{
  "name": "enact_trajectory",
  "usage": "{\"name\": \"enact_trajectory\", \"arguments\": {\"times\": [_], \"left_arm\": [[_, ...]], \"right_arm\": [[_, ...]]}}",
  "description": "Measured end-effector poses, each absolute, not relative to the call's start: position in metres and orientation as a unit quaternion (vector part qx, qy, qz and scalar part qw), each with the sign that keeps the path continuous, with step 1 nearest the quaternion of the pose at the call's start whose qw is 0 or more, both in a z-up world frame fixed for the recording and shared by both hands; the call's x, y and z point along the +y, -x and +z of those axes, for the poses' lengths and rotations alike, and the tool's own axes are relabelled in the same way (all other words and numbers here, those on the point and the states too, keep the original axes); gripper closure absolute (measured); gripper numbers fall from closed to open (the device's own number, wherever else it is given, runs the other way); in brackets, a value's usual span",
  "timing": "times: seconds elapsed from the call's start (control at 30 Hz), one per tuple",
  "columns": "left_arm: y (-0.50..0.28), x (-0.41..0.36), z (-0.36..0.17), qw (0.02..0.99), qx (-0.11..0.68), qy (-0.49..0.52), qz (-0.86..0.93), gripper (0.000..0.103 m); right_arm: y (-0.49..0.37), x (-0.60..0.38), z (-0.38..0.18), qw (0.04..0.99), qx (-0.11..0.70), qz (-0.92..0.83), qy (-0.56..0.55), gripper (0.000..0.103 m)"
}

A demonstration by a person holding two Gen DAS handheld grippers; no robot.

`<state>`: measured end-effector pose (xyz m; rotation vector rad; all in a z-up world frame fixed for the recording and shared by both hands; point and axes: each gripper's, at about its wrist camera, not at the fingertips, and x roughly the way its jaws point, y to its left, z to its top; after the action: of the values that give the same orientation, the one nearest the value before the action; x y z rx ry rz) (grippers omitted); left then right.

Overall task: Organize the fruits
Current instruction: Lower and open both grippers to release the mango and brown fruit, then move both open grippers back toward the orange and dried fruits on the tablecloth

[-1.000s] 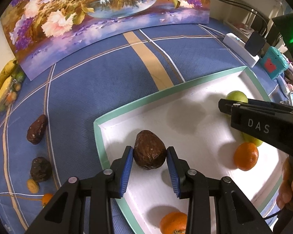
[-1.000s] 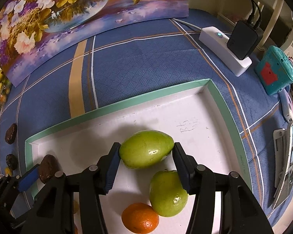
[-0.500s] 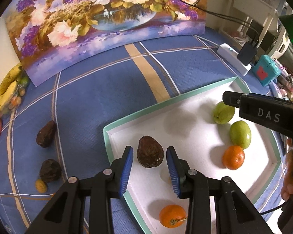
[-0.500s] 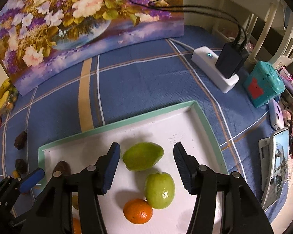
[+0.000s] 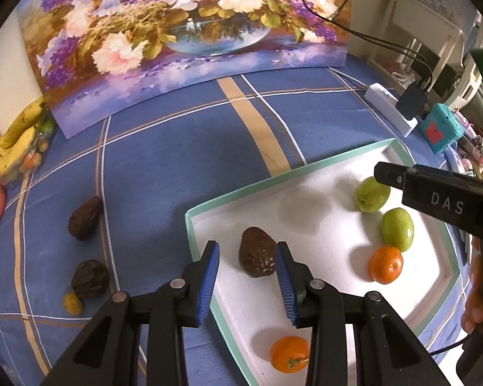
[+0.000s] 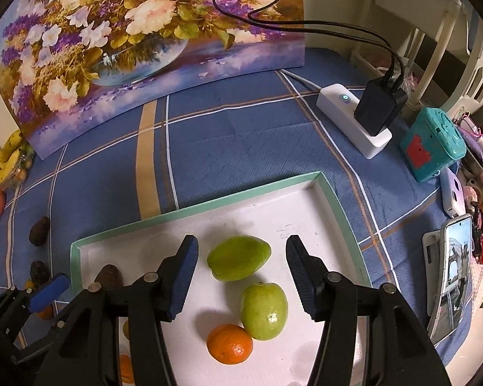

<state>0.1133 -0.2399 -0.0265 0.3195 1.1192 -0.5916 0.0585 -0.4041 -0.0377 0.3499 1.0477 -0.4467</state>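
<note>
A white tray with a green rim fills the lower right. On it lie a wrinkled brown fruit, two green fruits, and two oranges. Two more brown fruits lie at the lower left, off the tray.

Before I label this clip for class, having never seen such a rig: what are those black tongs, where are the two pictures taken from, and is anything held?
A person holds a two-finger tool in each hand; a fisheye camera on each looks along its fingers. The left gripper is open around a brown fruit lying in the white tray. The right gripper is open over a green fruit. Nothing is held. The tray also holds another green fruit and oranges. More brown fruits and bananas lie on the blue cloth.
</note>
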Motion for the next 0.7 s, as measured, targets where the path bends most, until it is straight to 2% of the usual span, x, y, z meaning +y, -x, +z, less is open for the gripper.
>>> {"name": "enact_trajectory", "arguments": {"times": [0.7], "left_arm": [[-0.153, -0.173, -0.015, 0.823, 0.526, -0.051, -0.207, 0.064]], "right_arm": [[-0.064, -0.4, -0.045, 0.824, 0.505, -0.201, -0.161, 0.045]]}}
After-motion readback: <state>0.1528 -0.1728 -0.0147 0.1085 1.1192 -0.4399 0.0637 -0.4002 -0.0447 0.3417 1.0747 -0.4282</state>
